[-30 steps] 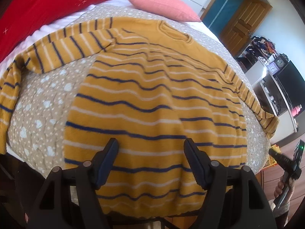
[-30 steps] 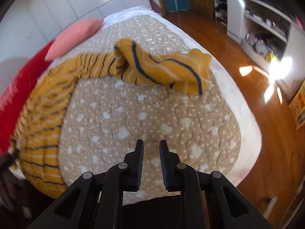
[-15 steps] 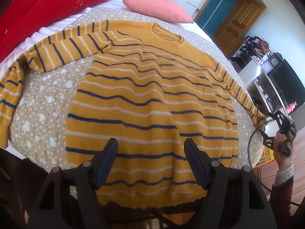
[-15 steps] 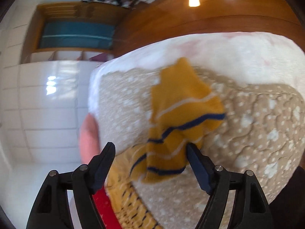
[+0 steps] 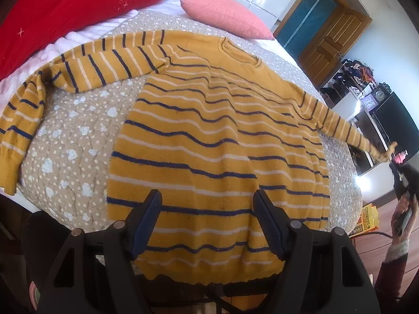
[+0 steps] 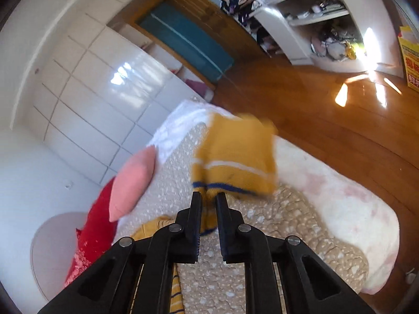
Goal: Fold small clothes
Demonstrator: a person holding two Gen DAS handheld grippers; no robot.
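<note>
A yellow sweater with navy and white stripes lies flat, front up, on the bed. My left gripper hovers open above its hem, with nothing between the fingers. The sweater's left sleeve bends down over the bed's edge. Its right sleeve is pulled out straight and lifted off the bed towards my right gripper at the far right. In the right wrist view the right gripper has its jaws closing, pinched on the sleeve cuff, which sticks up past the fingertips.
The sweater rests on a beige dotted quilt. A red pillow and a pink pillow lie at the head of the bed. Beyond the bed's right edge are wooden floor, white shelves and a yellow box.
The right gripper opened around the bunched cuff, then closed on it and rose, drawing the right sleeve out straight. The left gripper has stayed open over the hem.
</note>
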